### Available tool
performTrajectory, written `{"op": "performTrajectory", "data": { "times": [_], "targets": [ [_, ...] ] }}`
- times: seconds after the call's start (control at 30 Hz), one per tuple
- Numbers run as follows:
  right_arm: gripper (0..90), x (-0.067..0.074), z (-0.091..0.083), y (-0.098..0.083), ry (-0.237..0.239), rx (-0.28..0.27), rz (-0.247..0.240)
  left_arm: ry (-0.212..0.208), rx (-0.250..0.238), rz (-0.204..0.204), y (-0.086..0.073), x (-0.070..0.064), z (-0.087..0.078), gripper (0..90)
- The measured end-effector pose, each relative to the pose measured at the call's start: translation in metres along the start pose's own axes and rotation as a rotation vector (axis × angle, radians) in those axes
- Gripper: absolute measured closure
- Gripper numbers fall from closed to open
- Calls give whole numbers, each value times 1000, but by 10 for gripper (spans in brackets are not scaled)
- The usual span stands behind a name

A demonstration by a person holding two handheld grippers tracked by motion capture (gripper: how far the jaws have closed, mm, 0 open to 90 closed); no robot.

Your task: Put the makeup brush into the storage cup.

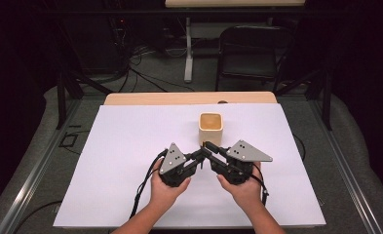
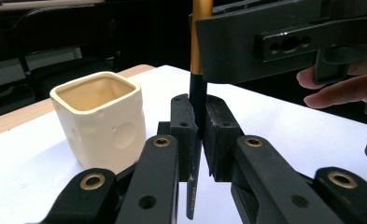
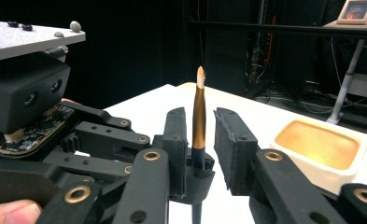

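A slim brush (image 3: 199,116) with a black handle, a gold ferrule and a pale tip stands upright between both grippers near the middle of the table. My left gripper (image 2: 199,109) is shut on its black handle (image 2: 198,93). My right gripper (image 3: 201,126) straddles the gold ferrule from the other side, with a gap showing at its pads, so it stands open. In the high view the left gripper (image 1: 203,152) and the right gripper (image 1: 211,158) meet tip to tip just in front of a cream square cup (image 1: 211,127). The cup (image 2: 102,121) is empty and upright.
A white sheet (image 1: 130,146) covers the wooden table (image 1: 179,99), with bare room left and right of the hands. A black folding chair (image 1: 252,53) and a table leg (image 1: 188,53) stand on the floor beyond the far edge.
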State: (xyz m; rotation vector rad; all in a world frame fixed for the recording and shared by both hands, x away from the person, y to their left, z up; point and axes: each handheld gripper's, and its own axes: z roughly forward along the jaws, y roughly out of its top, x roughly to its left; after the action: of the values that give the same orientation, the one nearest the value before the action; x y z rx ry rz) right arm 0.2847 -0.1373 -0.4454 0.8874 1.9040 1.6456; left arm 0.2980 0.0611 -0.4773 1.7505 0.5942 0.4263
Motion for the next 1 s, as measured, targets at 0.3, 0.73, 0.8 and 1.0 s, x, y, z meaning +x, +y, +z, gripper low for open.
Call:
{"op": "performTrajectory", "data": {
  "times": [0.3,0.73,0.8,1.0],
  "targets": [
    [754,0,1,0,0,3,5,-4,3,10,1,-2,1,831],
    [788,-1,2,-1,-5,4,21,-9,5,8,1,-3,1,831],
    [793,-1,2,-1,-6,5,20,-10,4,8,1,-3,1,831],
    [815,-1,2,-1,-8,9,13,-12,7,7,1,-3,2,831]
  ]
}}
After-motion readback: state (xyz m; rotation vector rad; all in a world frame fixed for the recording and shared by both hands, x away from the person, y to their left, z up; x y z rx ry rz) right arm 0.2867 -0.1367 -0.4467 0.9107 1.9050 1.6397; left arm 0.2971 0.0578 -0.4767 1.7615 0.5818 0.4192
